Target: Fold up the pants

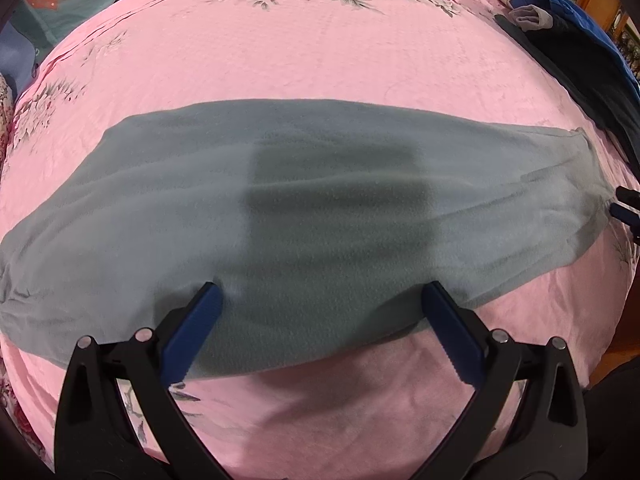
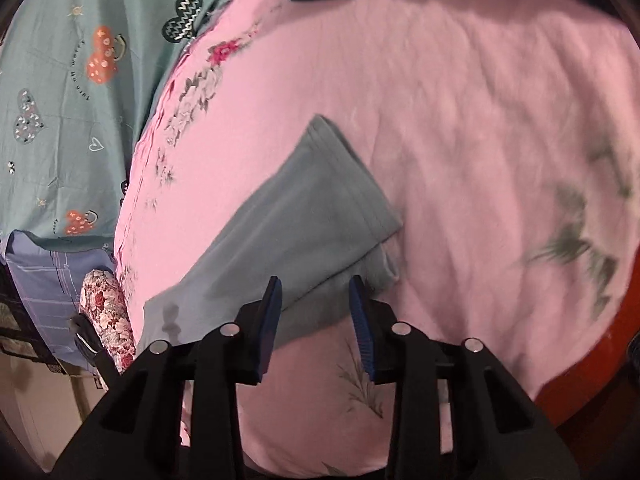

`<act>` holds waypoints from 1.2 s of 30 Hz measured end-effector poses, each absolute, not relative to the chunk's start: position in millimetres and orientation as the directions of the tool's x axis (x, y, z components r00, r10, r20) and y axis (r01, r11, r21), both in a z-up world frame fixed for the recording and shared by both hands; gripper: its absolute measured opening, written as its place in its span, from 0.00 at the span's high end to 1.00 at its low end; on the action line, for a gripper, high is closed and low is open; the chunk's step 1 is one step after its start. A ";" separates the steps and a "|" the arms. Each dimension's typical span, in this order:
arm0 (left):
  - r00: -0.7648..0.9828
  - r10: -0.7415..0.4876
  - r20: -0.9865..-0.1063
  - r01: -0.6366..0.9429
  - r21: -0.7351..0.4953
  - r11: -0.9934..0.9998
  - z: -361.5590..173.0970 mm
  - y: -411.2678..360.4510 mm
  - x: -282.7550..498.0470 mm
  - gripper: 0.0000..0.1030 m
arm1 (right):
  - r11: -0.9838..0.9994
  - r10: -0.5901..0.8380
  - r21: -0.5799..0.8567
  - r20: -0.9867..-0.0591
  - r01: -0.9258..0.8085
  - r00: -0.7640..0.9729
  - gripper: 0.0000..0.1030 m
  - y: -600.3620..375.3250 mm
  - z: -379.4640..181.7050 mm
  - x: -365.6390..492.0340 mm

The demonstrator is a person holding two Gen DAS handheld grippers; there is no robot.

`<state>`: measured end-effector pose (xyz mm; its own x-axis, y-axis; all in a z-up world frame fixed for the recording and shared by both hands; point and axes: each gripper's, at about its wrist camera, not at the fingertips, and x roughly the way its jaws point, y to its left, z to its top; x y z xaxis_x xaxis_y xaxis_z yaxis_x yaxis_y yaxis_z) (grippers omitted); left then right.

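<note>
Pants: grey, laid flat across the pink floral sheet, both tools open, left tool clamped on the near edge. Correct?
One error: the left tool isn't clamped on anything. In the left wrist view its jaws stand wide apart over the near edge of the pants, gripping nothing. The rest holds: grey pants flat on the pink floral sheet, right tool open too.

A: What colour are the pants?
B: Plain grey-blue fleece. The bedsheet beneath is pink, printed with grey-green leaves and red-and-white flowers.
A: And the claws?
B: Both the left claw and the right claw are black with blue pads.
A: Beside the bed?
B: A teal cloth with orange and black hearts.
</note>
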<state>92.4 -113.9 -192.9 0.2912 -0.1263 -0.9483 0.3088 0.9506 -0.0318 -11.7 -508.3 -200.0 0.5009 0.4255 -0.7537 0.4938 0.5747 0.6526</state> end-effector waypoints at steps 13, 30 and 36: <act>0.277 -0.132 -0.952 0.387 -0.015 0.922 -180.4 -101.4 85.9 0.02 | 0.511 0.342 0.682 -0.720 0.524 0.604 0.99 -510.9 -163.1 -35.0; 0.290 -0.062 -0.955 0.262 0.017 0.965 -170.4 -17.3 67.3 0.02 | 0.960 0.260 0.181 -0.853 -0.212 0.452 0.90 -304.0 -122.1 -7.1; 0.313 -0.060 -0.948 0.263 0.026 0.964 -165.0 -13.9 54.5 0.02 | 0.837 0.368 0.144 -0.862 -0.529 0.348 0.90 -216.5 -146.7 8.8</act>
<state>54.5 -13.9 -165.0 0.3128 -0.0600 -0.9479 0.2634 0.9643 0.0259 8.8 -216.5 -146.7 0.3482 0.3684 -0.8620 -0.5287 0.8365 0.1440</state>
